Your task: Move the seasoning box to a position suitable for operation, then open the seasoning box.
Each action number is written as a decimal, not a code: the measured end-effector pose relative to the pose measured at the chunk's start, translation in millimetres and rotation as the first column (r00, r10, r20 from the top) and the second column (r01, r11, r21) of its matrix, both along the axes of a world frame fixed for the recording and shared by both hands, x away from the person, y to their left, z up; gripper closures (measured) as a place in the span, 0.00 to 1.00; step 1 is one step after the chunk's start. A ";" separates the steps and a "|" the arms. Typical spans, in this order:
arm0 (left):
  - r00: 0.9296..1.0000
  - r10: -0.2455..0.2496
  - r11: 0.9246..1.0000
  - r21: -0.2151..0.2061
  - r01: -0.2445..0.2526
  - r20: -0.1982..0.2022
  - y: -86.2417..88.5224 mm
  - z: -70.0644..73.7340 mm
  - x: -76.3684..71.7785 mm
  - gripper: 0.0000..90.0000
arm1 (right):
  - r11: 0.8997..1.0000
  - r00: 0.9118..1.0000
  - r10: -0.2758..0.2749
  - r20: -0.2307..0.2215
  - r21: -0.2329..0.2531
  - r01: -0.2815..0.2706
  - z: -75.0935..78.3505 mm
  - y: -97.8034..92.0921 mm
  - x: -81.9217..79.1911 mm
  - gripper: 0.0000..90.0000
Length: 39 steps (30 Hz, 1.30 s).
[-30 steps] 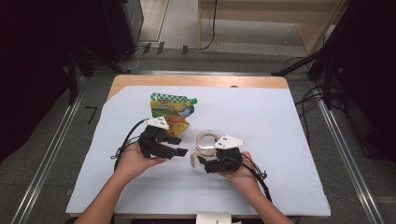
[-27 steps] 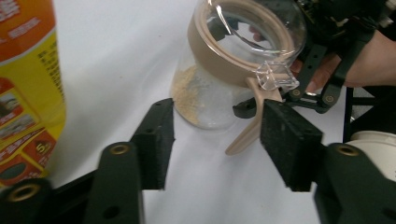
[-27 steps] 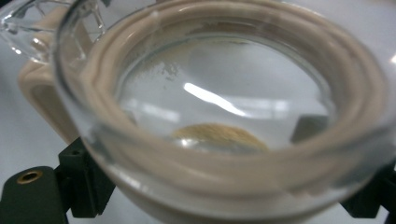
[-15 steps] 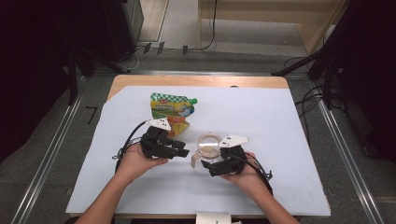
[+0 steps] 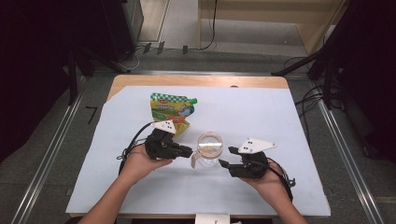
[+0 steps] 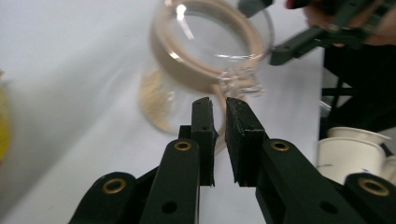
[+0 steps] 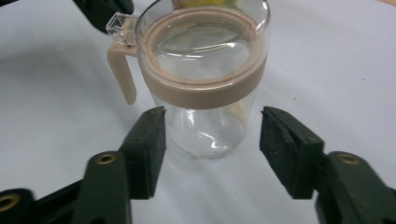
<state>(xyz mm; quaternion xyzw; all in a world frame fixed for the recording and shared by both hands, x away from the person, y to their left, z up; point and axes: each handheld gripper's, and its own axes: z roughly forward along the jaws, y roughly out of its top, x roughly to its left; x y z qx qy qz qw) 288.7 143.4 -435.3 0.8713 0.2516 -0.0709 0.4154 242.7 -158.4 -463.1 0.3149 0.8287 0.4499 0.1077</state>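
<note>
A clear glass jar (image 5: 210, 149) with a beige lid ring and a beige handle (image 7: 122, 70) stands upright at the middle of the white sheet. My left gripper (image 5: 189, 151) meets it from the left. In the left gripper view the jaws (image 6: 218, 105) are closed to a narrow slit around the handle, just below the clear tab (image 6: 238, 86). My right gripper (image 5: 223, 164) sits right of the jar and apart from it. Its fingers (image 7: 210, 126) stand wide open on either side of the jar's (image 7: 205, 70) lower body without touching it. A few pale crumbs lie on the jar's bottom.
A green and yellow spouted pouch (image 5: 170, 109) lies flat behind the left gripper. The white sheet (image 5: 280, 121) covers a wooden table with bare sheet to the right and front. A white paper cup (image 6: 350, 149) shows past the table's edge in the left gripper view.
My right gripper has drawn back from the jar to the right and now stands open. The left gripper has edged right onto the handle. The jar stays in place.
</note>
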 end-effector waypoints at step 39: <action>1.000 0.005 0.999 0.052 -0.004 -0.014 -10.9 -6.3 -0.1 1.00 | 1.000 0.998 -0.004 -0.067 0.017 0.006 -1.0 1.6 6.2 1.00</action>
